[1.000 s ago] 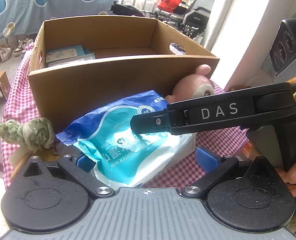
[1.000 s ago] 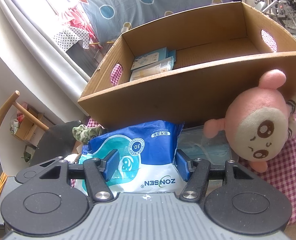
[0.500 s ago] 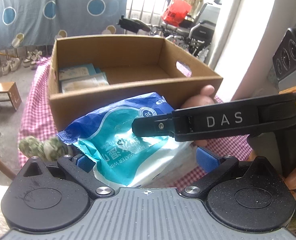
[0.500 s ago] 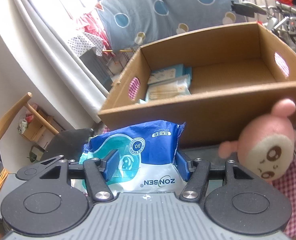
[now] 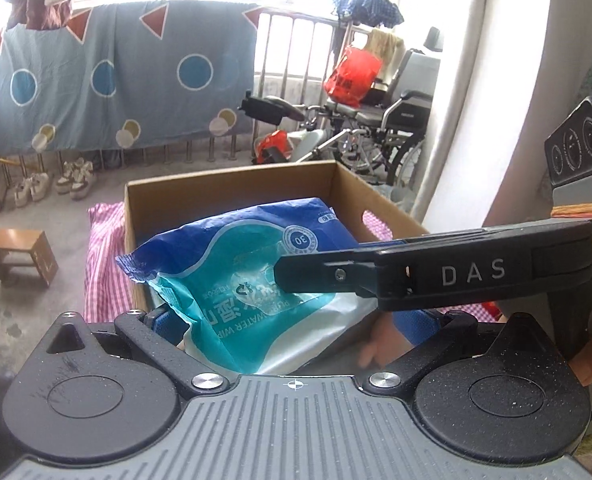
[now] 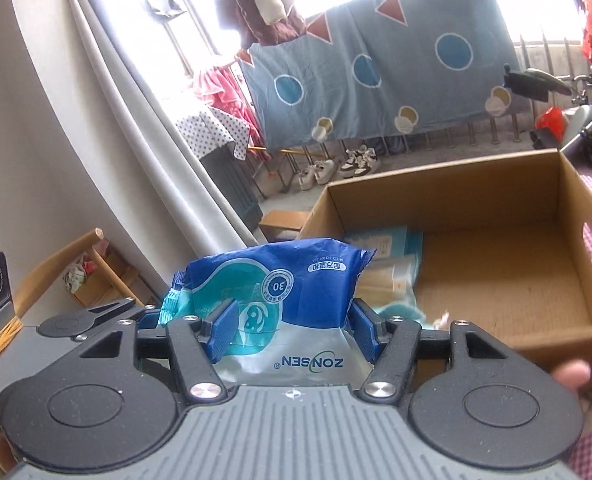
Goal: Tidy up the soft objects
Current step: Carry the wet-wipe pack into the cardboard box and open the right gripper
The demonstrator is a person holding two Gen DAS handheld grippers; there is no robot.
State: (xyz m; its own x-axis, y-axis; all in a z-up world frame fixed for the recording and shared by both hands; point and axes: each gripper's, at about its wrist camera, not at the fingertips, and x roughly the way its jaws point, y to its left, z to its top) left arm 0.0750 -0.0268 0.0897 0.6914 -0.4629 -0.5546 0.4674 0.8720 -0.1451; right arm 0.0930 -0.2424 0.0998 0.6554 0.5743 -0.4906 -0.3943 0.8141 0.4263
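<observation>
Wipes pack (image 6: 280, 292) sits pinched across its width between the right gripper (image 6: 292, 330)'s blue pads, raised level with the near rim of the cardboard box (image 6: 495, 280). The box's bare floor lies ahead and to the right of the jaws. The left gripper (image 5: 292, 320) flanks the same pack's end; whether its jaws press it, I cannot tell.
</observation>
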